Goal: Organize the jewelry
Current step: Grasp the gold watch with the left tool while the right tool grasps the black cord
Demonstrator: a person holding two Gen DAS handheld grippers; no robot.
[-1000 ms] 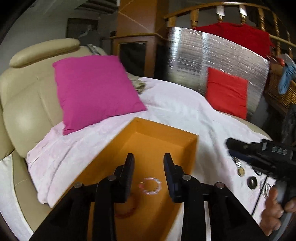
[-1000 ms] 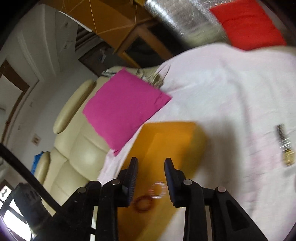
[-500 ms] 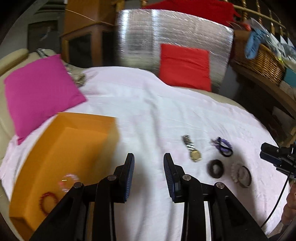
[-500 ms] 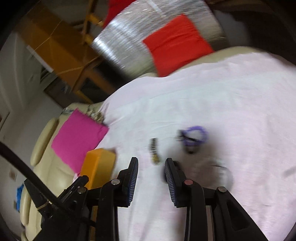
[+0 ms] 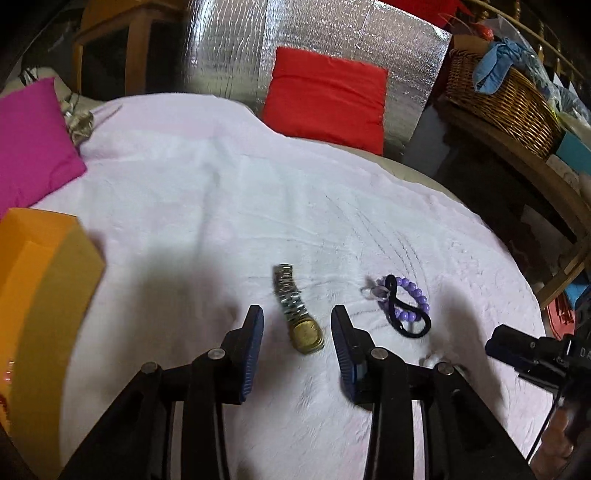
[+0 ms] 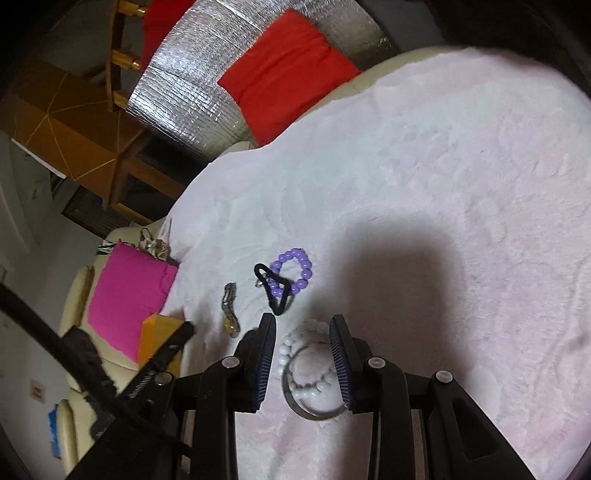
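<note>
A gold-faced watch (image 5: pixel 300 322) with a steel band lies on the pale pink cloth (image 5: pixel 207 206), between the fingers of my left gripper (image 5: pixel 297 312). Its jaws are opening and the pads do not touch the watch. To its right lie a purple bead bracelet (image 5: pixel 410 295) and a black hair tie (image 5: pixel 400 325). My right gripper (image 6: pixel 303 325) is open over a white bead bracelet (image 6: pixel 290 341) and a metal bangle (image 6: pixel 314 411). Beyond it lie the purple bracelet (image 6: pixel 297 271) and the watch (image 6: pixel 229 308). The orange box (image 5: pixel 40 280) stands at the left.
A pink cushion (image 5: pixel 29 140) lies behind the box, and a red cushion (image 5: pixel 325 96) leans on a silver foil panel (image 5: pixel 317 33). A wicker basket (image 5: pixel 498 99) sits on a wooden ledge at the right. The cloth's right edge drops off near the right gripper (image 5: pixel 524 350).
Both grippers have swung from above the orange box, where two bracelets lie, rightwards and down to the jewelry on the cloth. The left jaws stand wider than before.
</note>
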